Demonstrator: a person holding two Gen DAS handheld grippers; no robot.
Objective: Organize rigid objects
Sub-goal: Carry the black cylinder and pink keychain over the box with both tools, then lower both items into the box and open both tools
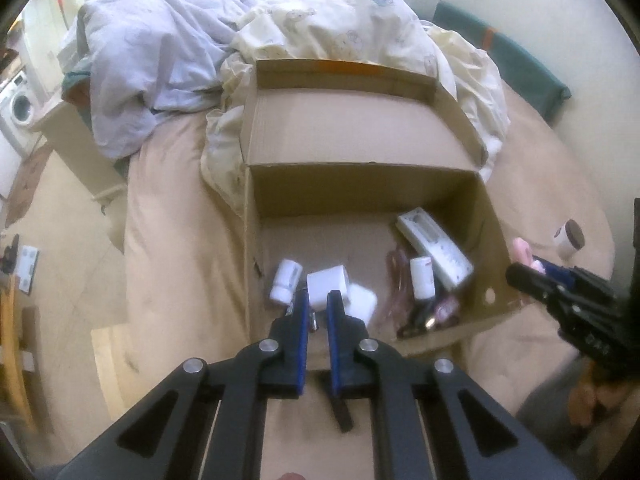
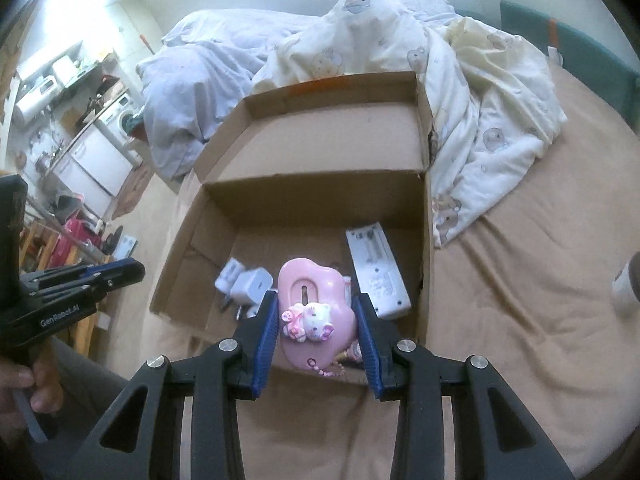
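An open cardboard box [image 1: 492,216] [image 2: 224,208] stands on the bed. Inside lie two white chargers [image 1: 328,286] [image 2: 256,284], a white bottle [image 1: 286,280], a smaller bottle [image 1: 422,280], a long white remote [image 1: 434,246] [image 2: 378,268] and a reddish cable [image 1: 394,280]. My left gripper [image 1: 318,300] [image 2: 136,270] hangs above the box's near left part, shut and holding nothing. My right gripper [image 2: 317,297] [image 1: 532,276] is shut on a pink heart-shaped case with a cat figure [image 2: 316,312] [image 1: 522,250], over the box's near right edge.
A white jar with a brown lid [image 1: 568,238] [image 2: 624,284] stands on the tan sheet right of the box. A crumpled duvet [image 1: 360,28] [image 2: 480,92] lies behind the box. The bed's edge drops to the floor [image 1: 60,220] on the left.
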